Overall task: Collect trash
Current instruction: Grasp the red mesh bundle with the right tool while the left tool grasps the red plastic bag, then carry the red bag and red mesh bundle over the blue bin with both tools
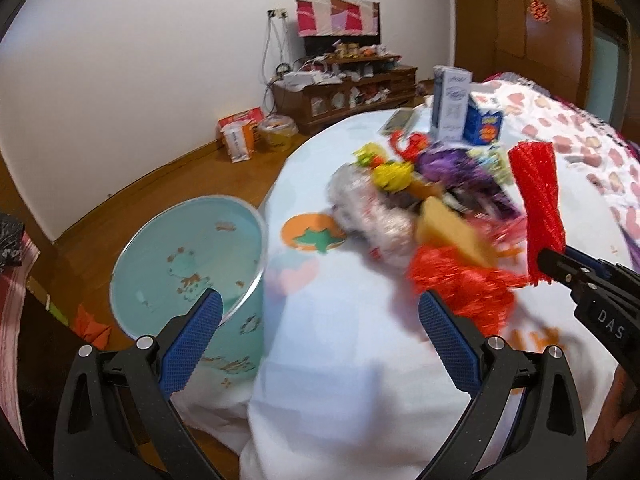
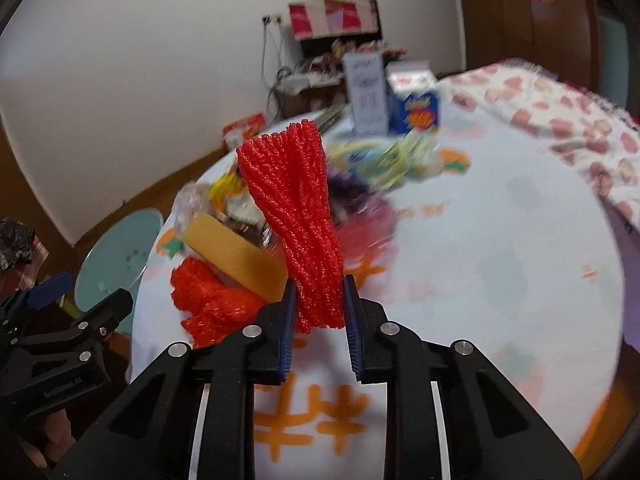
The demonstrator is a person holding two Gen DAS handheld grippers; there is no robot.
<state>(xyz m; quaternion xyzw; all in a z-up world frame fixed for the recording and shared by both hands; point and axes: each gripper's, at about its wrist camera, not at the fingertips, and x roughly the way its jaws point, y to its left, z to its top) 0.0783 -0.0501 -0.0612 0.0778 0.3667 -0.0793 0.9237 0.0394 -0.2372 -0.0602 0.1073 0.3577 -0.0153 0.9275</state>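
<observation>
Item: red foam net sleeve point(image 2: 298, 216), standing upright above the bed point(image 2: 500, 248), its lower end sitting between the right gripper point(image 2: 320, 312) fingers.
Handling: looking very light, soft, springy; crushing easily, unlikely to slip; gripping at the bunched lower end suits it.
Right fingers: clenching on the sleeve.
Left gripper point(image 1: 320, 320): fingers spread wide, carrying nothing.
Neighbours: second red net point(image 2: 212, 304), yellow sponge point(image 2: 240, 260), wrappers lying just beside.
Destination: teal bin point(image 1: 188, 264) standing on the floor beside the bed.
</observation>
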